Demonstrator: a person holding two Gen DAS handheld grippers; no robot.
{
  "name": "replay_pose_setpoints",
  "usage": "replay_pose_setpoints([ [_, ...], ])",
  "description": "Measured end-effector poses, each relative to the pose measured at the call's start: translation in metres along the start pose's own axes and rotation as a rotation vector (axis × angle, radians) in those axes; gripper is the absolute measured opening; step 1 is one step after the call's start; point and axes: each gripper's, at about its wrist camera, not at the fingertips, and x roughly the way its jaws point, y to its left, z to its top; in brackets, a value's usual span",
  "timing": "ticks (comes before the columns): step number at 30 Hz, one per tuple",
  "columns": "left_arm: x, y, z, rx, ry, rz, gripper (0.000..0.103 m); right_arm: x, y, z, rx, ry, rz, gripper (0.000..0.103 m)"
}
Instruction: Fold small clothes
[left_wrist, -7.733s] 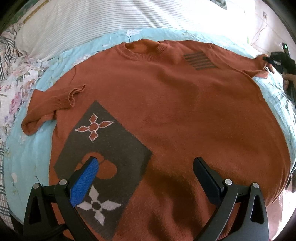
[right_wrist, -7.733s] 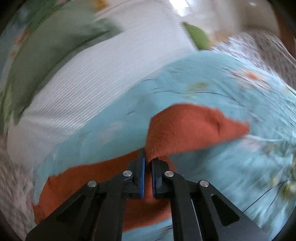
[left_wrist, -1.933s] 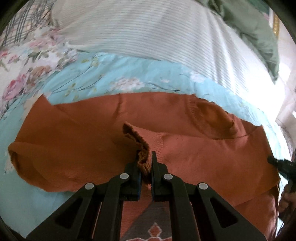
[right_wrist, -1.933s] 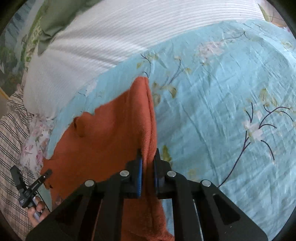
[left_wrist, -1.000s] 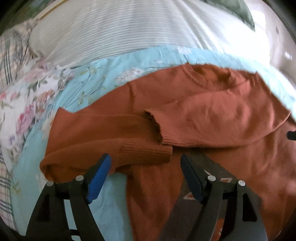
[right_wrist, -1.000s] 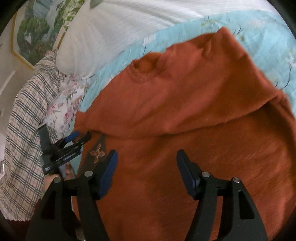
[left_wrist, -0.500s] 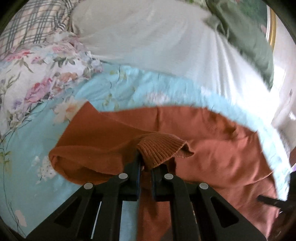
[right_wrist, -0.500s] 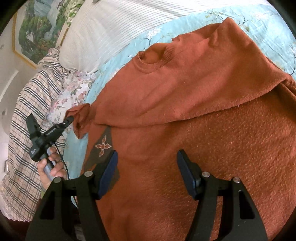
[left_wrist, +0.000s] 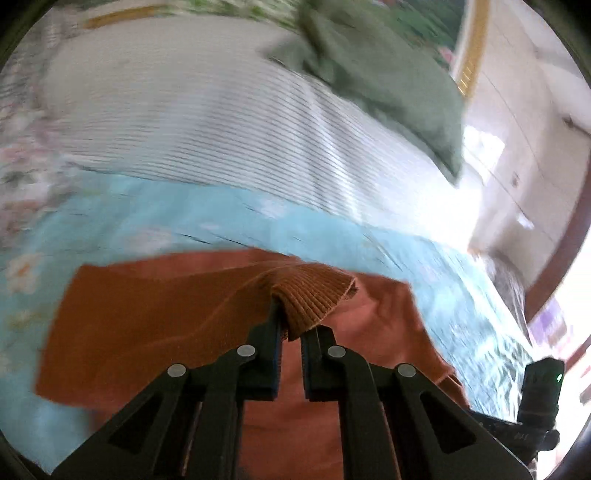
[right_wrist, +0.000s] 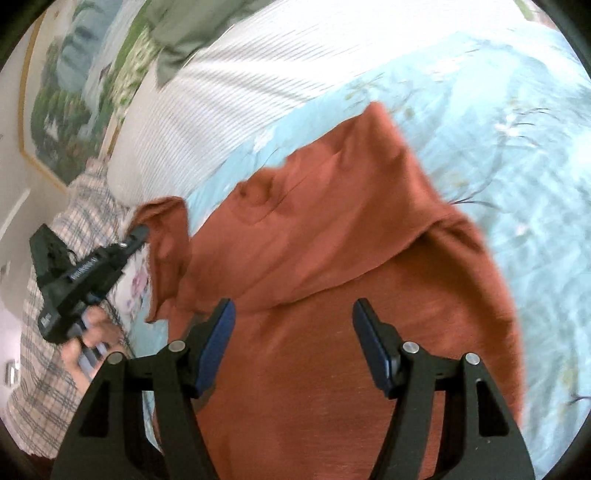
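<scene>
The left gripper (left_wrist: 291, 332) has its fingers (left_wrist: 271, 343) pinched nearly together on the ribbed cuff (left_wrist: 314, 295) of one sleeve of the rust-orange sweater (left_wrist: 155, 314); the cuff bunches up above the tips at the centre of the left wrist view, and the sleeve cloth trails from it toward the lower left. In the right wrist view that same gripper (right_wrist: 138, 230) shows at middle left, held by a hand (right_wrist: 88, 339), with the cuff lifted off the bed.

The right gripper (right_wrist: 291, 332) has its fingers (right_wrist: 216, 343) spread wide, holding nothing, over the sweater's body at lower centre; whether they touch the cloth cannot be told.

There is one sweater (right_wrist: 351, 295). It lies on the light blue flowered bedsheet (right_wrist: 517, 147), its long axis running from the lower frame up toward the neck opening (right_wrist: 258, 195) at upper centre. The other sleeve lies folded across the chest. One white striped pillow (right_wrist: 277, 74) sits beyond the neck, and one green cushion (left_wrist: 388, 74) lies at the upper right of the left view.
</scene>
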Motion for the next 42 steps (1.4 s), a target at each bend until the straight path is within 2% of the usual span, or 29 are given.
replay_pose_setpoints([
  [6,0.073,-0.066,-0.025,0.087,0.092,-0.041,0.007,-0.02,-0.022,0.004,0.042,-0.025,-0.024,0.067],
  [10,0.113,-0.078,-0.046,0.146,0.169,-0.005,0.008,-0.02,-0.025,0.006,0.057,-0.026,-0.025,0.067],
  [12,0.123,-0.077,-0.057,0.161,0.216,0.007,0.016,-0.018,-0.022,0.008,0.051,-0.024,-0.019,0.067],
  [14,0.117,-0.07,-0.064,0.142,0.238,-0.006,0.041,-0.01,-0.015,0.012,0.035,-0.012,-0.011,0.067],
  [16,0.101,-0.061,-0.07,0.132,0.22,-0.012,0.057,-0.001,-0.007,0.015,0.016,0.009,0.0,0.067],
  [19,0.068,-0.043,-0.077,0.133,0.184,0.008,0.059,0.022,0.007,0.021,-0.023,0.057,0.021,0.067],
  [22,0.034,-0.008,-0.085,0.094,0.161,0.059,0.059,0.048,0.014,0.027,-0.035,0.099,0.028,0.067],
  [24,0.014,0.023,-0.09,0.049,0.141,0.141,0.059,0.065,0.014,0.033,-0.022,0.106,-0.002,0.067],
  [27,-0.011,0.076,-0.092,-0.028,0.109,0.321,0.058,0.082,0.013,0.045,-0.01,0.099,-0.039,0.067],
  [29,-0.023,0.118,-0.091,-0.115,0.096,0.42,0.058,0.099,0.012,0.054,-0.003,0.117,-0.06,0.067],
  [31,-0.023,0.145,-0.092,-0.166,0.123,0.465,0.058,0.117,0.009,0.062,0.018,0.136,-0.077,0.067],
  [33,-0.019,0.165,-0.093,-0.213,0.15,0.464,0.057,0.13,0.011,0.07,0.029,0.126,-0.058,0.066],
  [35,-0.011,0.168,-0.092,-0.21,0.165,0.441,0.057,0.139,0.018,0.077,0.016,0.121,-0.027,0.034],
  [36,-0.006,0.168,-0.091,-0.203,0.171,0.446,0.057,0.142,0.022,0.079,0.0,0.129,-0.023,0.005],
  [37,-0.001,0.169,-0.09,-0.197,0.178,0.458,0.056,0.144,0.028,0.082,-0.009,0.131,-0.018,0.006],
  [39,0.008,0.169,-0.086,-0.184,0.189,0.451,0.052,0.128,0.044,0.088,-0.049,0.08,0.006,0.006],
  [42,0.0,0.165,-0.089,-0.17,0.167,0.413,0.049,0.084,0.069,0.098,-0.133,-0.058,0.032,0.006],
])
